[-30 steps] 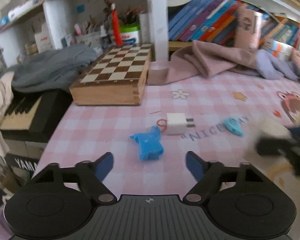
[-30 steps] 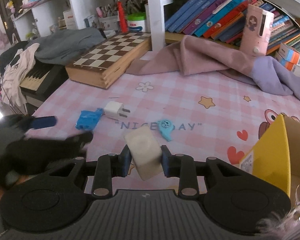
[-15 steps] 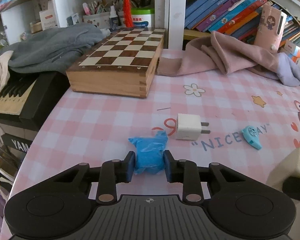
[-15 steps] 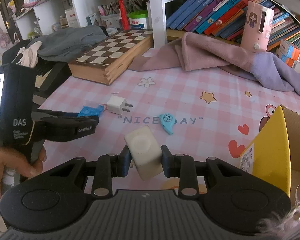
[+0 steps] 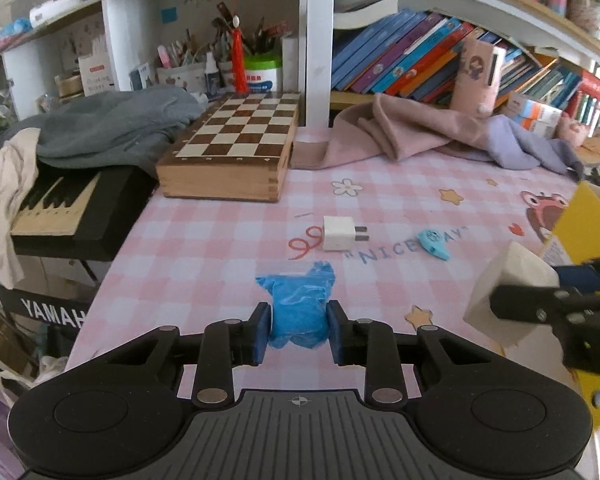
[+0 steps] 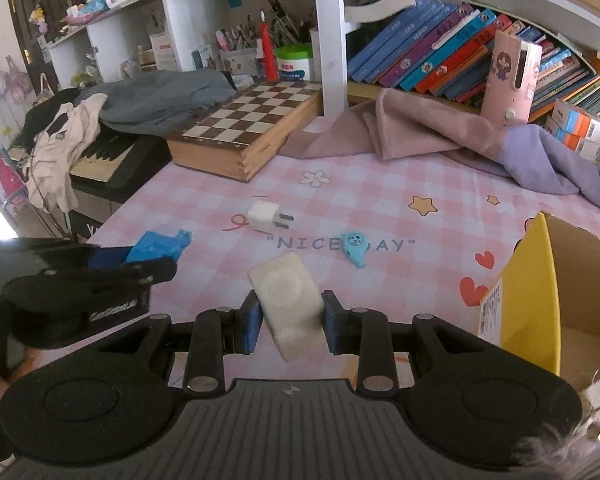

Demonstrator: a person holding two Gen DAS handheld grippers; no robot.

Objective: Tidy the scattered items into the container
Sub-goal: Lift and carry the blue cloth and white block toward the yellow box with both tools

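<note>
My left gripper (image 5: 298, 330) is shut on a crumpled blue bag (image 5: 298, 308), held just above the pink checked tablecloth. My right gripper (image 6: 288, 322) is shut on a cream white block (image 6: 288, 294); in the left wrist view that block (image 5: 508, 292) shows at the right edge. A white plug adapter (image 5: 339, 233) and a small light-blue toy (image 5: 434, 243) lie on the cloth further back. The yellow cardboard box (image 6: 540, 280) stands open to the right of my right gripper. In the right wrist view the left gripper (image 6: 112, 268) with the blue bag (image 6: 160, 245) is at the left.
A wooden chess box (image 5: 236, 152) sits at the back left, beside a black keyboard (image 5: 68, 208) off the table's left edge. Pink and purple cloths (image 5: 440, 136) lie along the back, under shelves of books (image 5: 420, 56). A pink case (image 6: 508, 76) stands upright there.
My left gripper closed on the blue bag and lifted it off the cloth, drawing back. My right gripper kept the white block and shifted slightly toward the yellow box.
</note>
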